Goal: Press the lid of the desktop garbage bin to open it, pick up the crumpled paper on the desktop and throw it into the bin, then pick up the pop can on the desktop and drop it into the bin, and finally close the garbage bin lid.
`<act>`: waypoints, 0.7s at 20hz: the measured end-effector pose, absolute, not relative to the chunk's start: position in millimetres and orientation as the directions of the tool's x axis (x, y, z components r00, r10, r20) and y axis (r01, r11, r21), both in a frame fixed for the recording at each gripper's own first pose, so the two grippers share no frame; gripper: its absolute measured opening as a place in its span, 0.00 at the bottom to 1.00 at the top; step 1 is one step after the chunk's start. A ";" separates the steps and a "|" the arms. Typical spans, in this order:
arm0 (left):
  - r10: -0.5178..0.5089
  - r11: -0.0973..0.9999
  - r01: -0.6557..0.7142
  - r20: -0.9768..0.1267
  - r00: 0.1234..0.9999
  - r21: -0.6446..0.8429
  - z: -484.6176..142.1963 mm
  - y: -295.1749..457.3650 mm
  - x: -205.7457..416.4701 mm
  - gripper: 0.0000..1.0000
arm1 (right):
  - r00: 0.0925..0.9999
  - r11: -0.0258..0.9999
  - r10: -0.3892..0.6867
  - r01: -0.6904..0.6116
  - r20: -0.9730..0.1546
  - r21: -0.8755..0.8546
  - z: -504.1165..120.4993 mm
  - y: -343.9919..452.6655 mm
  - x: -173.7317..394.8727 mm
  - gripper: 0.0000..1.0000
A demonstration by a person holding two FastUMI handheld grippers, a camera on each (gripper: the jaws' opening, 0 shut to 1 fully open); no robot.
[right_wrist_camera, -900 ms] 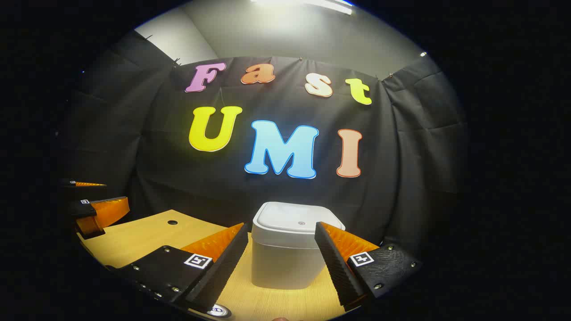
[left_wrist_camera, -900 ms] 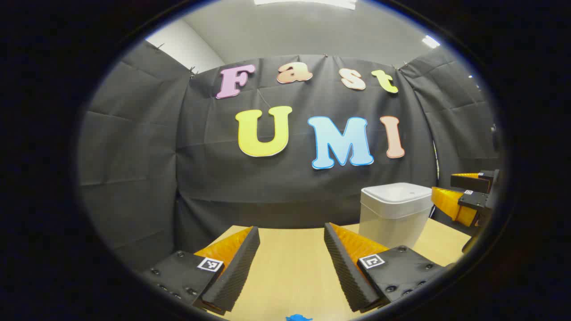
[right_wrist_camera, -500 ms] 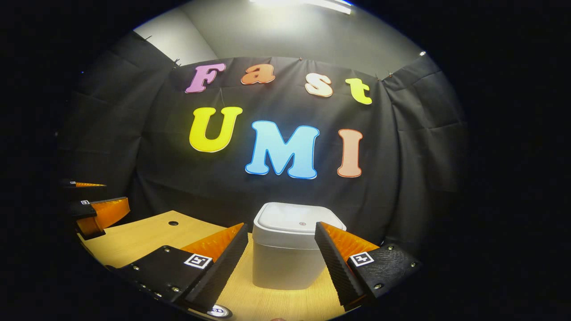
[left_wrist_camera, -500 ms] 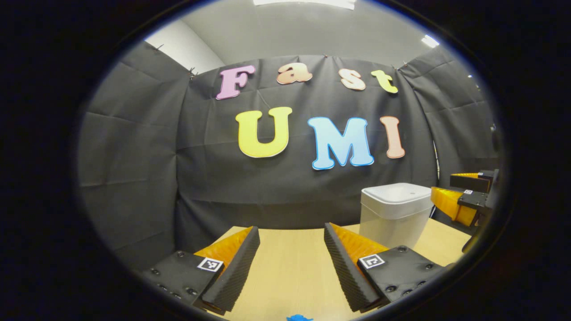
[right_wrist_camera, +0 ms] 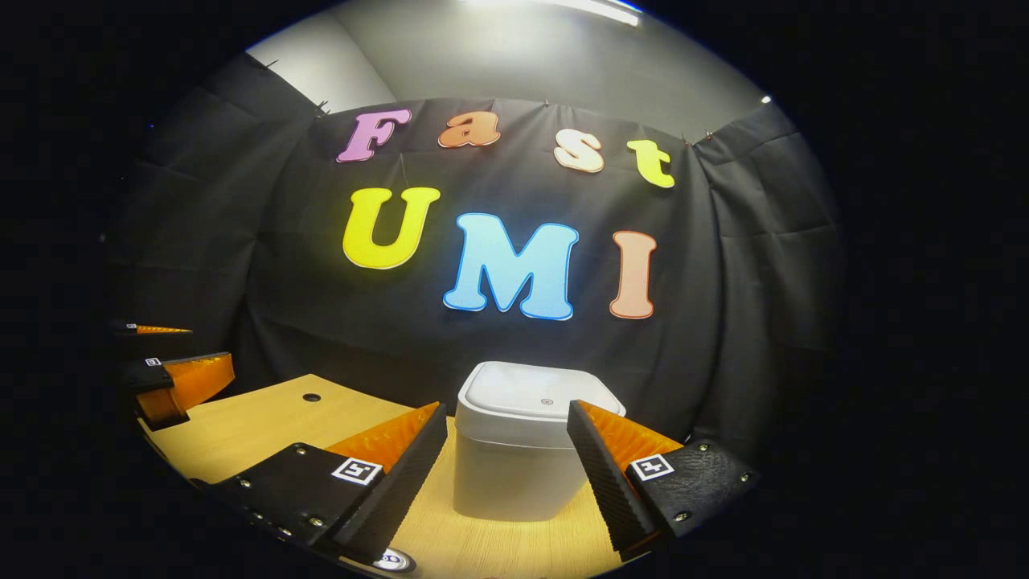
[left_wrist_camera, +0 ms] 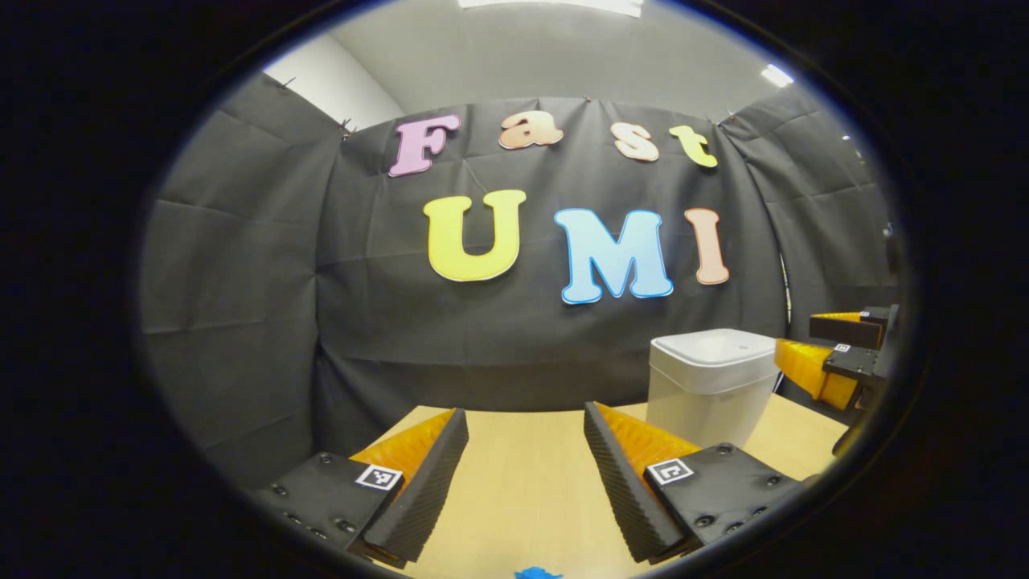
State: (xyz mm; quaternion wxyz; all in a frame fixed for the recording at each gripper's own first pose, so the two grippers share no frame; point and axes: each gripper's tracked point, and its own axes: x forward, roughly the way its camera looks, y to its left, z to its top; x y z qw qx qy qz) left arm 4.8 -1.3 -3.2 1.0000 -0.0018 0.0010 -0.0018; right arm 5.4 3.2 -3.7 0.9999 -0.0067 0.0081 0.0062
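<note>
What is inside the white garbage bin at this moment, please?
That cannot be seen: the lid sits closed on the garbage bin, covering the inside. Nothing lies on top of the lid.

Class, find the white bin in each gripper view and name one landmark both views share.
Left gripper view: the bin stands at right, on the table, beyond the right-hand finger.
Right gripper view: the bin sits low centre, framed between the open jaws.
Shared landmark: the wooden table under it.

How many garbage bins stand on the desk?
1. The white garbage bin, lid shut, stands on the desk ahead of the right gripper; it is right of the left gripper.
</note>
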 end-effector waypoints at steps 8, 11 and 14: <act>-0.013 1.000 0.013 0.004 1.000 -0.006 -2.0 0.0 6.5 0.95 | 0.999 1.000 0.002 -0.003 -0.039 -0.018 -8.5 5.4 10.6 0.72; -0.014 1.000 0.014 0.002 1.000 -0.006 -3.3 1.7 8.0 0.95 | 0.998 1.000 -0.014 0.014 -0.057 -0.010 -11.6 4.7 13.8 0.61; -0.017 1.000 0.017 -0.001 1.000 -0.007 -4.5 2.6 10.7 0.95 | 0.997 1.000 -0.019 0.020 -0.070 0.006 -16.0 3.2 14.8 0.24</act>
